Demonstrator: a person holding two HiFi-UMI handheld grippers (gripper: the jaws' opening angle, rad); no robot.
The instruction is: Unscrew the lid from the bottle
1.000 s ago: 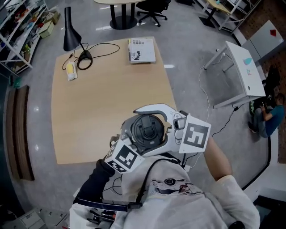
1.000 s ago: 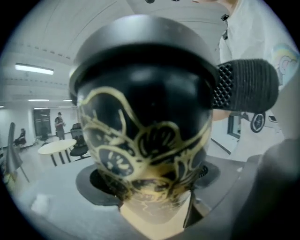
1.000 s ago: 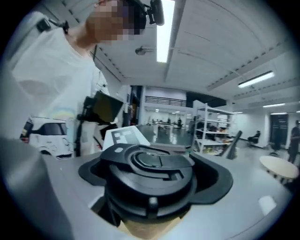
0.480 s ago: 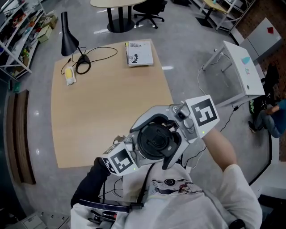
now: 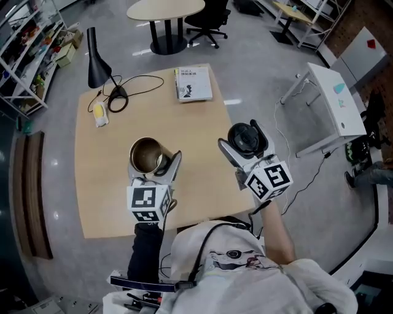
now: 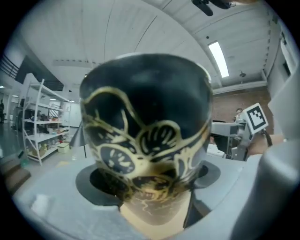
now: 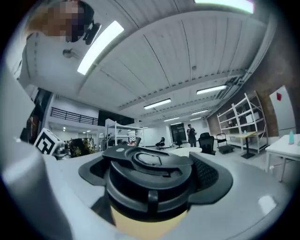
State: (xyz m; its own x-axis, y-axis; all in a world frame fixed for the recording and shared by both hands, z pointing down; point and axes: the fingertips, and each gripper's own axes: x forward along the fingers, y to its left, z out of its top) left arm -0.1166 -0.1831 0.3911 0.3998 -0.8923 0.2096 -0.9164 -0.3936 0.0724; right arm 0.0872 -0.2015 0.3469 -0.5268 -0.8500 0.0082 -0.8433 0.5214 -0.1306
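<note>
The bottle [image 5: 145,154] is black with gold patterning, and its open mouth faces up in the head view. My left gripper [image 5: 151,162] is shut on it above the near part of the wooden table [image 5: 110,135]. The left gripper view is filled by the bottle [image 6: 145,136], wedged between the jaws of the left gripper [image 6: 150,187]. The black lid [image 5: 244,138] is off the bottle and well apart to its right. My right gripper [image 5: 244,143] is shut on it, past the table's right edge. In the right gripper view the lid [image 7: 147,178] sits between the jaws of the right gripper [image 7: 150,190].
On the far side of the table lie a book [image 5: 193,84], a black lamp [image 5: 97,52] with a coiled cable [image 5: 116,101], and a small yellow-white object [image 5: 100,114]. A white desk [image 5: 334,98] stands to the right, a round table [image 5: 166,9] behind, and shelves [image 5: 24,43] at left.
Earlier both grippers were pressed together close under the camera with the lid on the bottle. Now they are apart: the right has carried the lid off to the right, and the bottle's mouth is open.
</note>
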